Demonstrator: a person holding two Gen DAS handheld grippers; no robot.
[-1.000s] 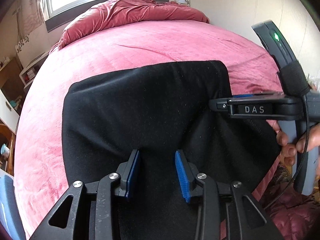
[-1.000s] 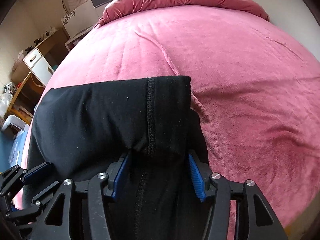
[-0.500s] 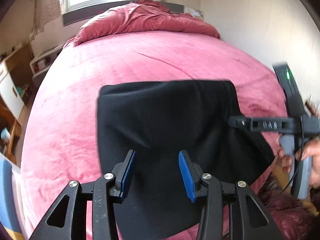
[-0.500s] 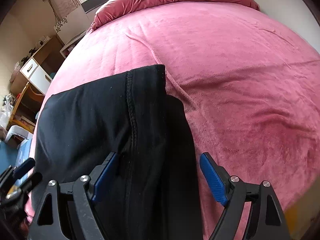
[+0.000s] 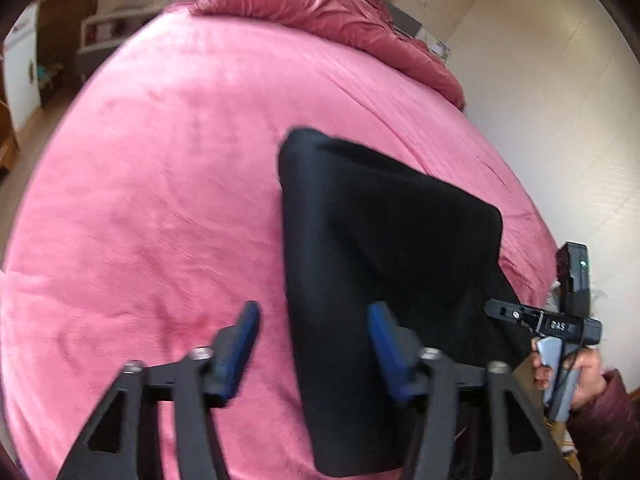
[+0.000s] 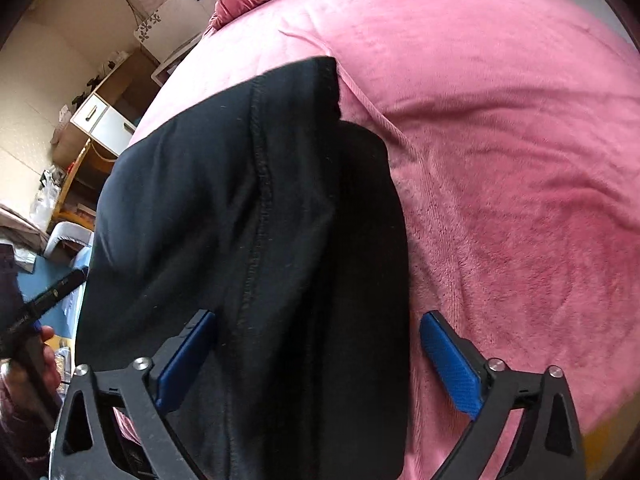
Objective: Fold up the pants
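Evidently the black pants have been laid as a folded stack on the pink bed, where a flat, soft surface keeps the layers squared. The left gripper is seen with jaws opening, astride the stack's edge but pressing nothing. The right gripper is likewise opening, its pads standing clear to either side of the fabric, probably so the fold is released undisturbed.

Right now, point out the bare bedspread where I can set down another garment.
The pink bedspread is bare between the black pants and the rumpled duvet, also left of the pants. Right of them is bare too. The near edge is crowded: both claws, left claw, right claw, opening over the pants.
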